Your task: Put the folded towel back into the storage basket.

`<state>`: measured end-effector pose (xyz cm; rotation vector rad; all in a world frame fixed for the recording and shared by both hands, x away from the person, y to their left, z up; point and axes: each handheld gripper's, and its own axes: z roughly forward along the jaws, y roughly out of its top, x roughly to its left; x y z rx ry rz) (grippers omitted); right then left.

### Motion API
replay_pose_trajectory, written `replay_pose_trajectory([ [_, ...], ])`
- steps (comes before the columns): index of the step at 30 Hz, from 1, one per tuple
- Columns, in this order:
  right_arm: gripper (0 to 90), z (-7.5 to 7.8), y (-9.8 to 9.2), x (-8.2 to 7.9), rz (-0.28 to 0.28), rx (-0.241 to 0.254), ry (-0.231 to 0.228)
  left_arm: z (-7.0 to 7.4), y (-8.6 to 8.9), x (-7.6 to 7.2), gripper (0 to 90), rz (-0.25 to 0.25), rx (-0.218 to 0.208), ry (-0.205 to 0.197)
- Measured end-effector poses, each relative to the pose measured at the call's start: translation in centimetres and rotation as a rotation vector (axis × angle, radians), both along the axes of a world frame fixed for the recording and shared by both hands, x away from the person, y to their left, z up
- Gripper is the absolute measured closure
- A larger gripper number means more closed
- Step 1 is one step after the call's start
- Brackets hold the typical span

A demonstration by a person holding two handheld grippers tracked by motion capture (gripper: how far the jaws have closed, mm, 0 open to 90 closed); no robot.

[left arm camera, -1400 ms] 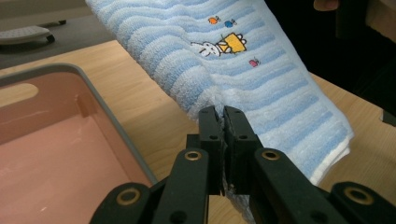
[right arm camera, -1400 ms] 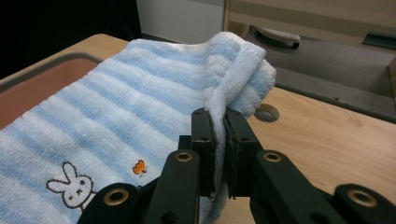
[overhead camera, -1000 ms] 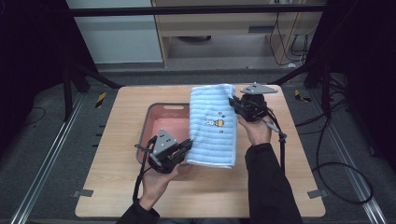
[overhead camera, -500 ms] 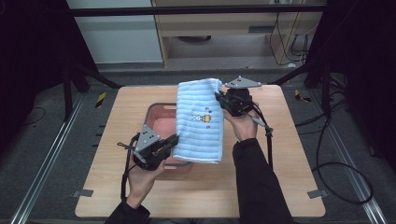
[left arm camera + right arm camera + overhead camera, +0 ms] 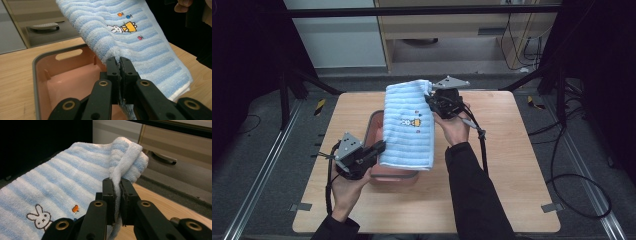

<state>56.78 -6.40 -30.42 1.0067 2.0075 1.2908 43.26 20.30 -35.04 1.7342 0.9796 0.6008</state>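
A folded light-blue striped towel (image 5: 408, 125) with a small rabbit picture hangs stretched in the air above a pink tray (image 5: 373, 125) on the wooden table. My left gripper (image 5: 379, 147) is shut on the towel's near left corner (image 5: 117, 56), over the tray's inside (image 5: 65, 82). My right gripper (image 5: 430, 96) is shut on the far right corner (image 5: 125, 160), held higher, so the towel (image 5: 62, 182) slopes down toward the left gripper. The tray's right part is hidden under the cloth.
The wooden table (image 5: 512, 150) has bare surface to the right of and in front of the tray. A cabinet with a drawer handle (image 5: 162, 157) stands beyond the table's far edge. Cables trail from both grippers.
Both grippers have carried the towel to the left, from the table's right half to above the pink tray, and lifted it slightly. Both grips have held.
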Motion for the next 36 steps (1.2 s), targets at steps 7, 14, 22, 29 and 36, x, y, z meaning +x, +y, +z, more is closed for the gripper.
replay_pose_trajectory([
  [7, 84.0, -0.9, 1.9, 1.1, 0.015, 0.005, 0.024, -0.6, 1.6, 0.6, 86.5, 0.037, 0.005, 0.017],
  [14, 84.0, -1.6, 3.5, 1.9, 0.031, 0.001, 0.035, -1.3, 2.9, 1.1, 86.4, 0.064, 0.002, 0.031],
  [22, 84.0, -2.8, 4.9, 3.0, 0.037, -0.018, 0.049, -2.6, 3.8, 2.1, 86.4, 0.082, 0.006, 0.062],
  [29, 83.9, -4.2, 5.8, 3.7, 0.040, -0.041, 0.057, -4.0, 4.0, 2.7, 86.4, 0.092, 0.035, 0.097],
  [36, 83.9, -5.9, 5.8, 4.0, 0.037, -0.046, 0.087, -5.1, 3.8, 3.0, 86.4, 0.093, 0.065, 0.121],
])
